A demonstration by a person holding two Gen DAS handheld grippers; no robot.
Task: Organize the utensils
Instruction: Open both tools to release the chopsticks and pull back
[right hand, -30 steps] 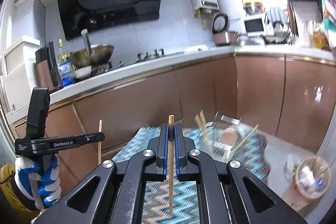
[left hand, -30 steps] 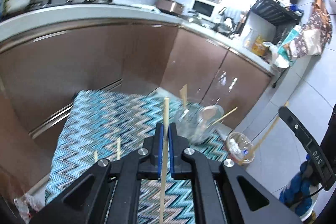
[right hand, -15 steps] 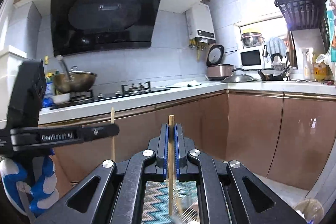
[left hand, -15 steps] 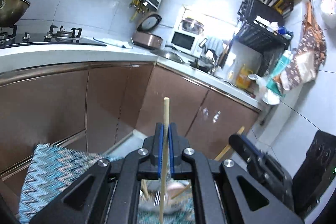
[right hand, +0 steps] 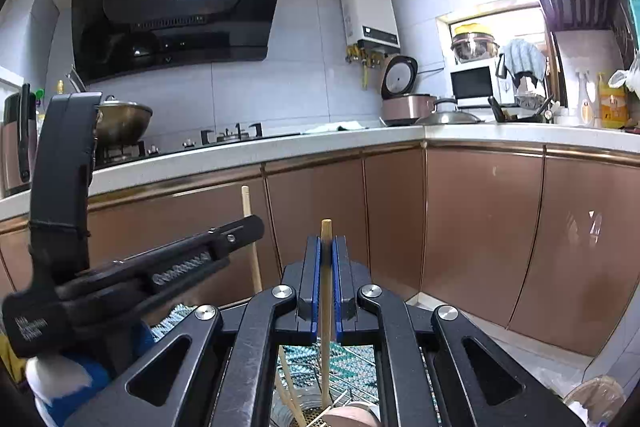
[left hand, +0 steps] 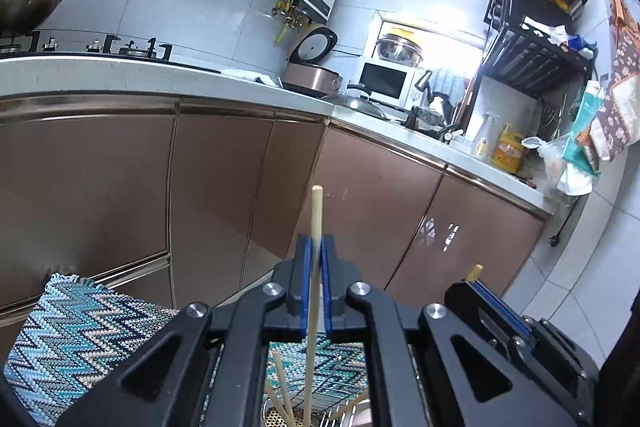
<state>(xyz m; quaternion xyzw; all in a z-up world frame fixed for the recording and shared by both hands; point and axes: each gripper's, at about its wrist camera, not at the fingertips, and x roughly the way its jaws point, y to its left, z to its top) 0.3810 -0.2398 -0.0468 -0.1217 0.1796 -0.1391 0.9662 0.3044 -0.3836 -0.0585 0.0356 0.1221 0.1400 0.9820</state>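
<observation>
Blue-padded black left claw [left hand: 316, 259] is clenched on a pale wooden chopstick [left hand: 313, 267], stick upright between the pads, tip poking up above them, lower end running down toward a perforated metal utensil holder [left hand: 276, 419] at the bottom edge of the left wrist view. More pale chopsticks [left hand: 280, 383] lean in that holder, just left of the held one. Holder sits on a blue-and-white zigzag knitted cloth [left hand: 72, 339], which spreads out to the near left.

Right claw [right hand: 327, 263], same black frame with blue pads, is clenched on a second pale wooden chopstick [right hand: 326, 291], also upright, lower end down by the wire rack and perforated holder [right hand: 308, 415] under the claw. Exact contact with the holder: cannot tell, frame edge cuts it off.

In the right wrist view the left claw shows at left, gripped by a blue-and-white gloved hand [right hand: 64, 379], its chopstick [right hand: 250, 227] standing vertical. In the left wrist view the right claw sits at near right with its chopstick tip [left hand: 475, 271] just showing above the pads. The two claws are near each other, side by side, not touching.

Far side: copper-brown cabinet doors [right hand: 480, 223] under a white speckled worktop [right hand: 320, 143].
</observation>
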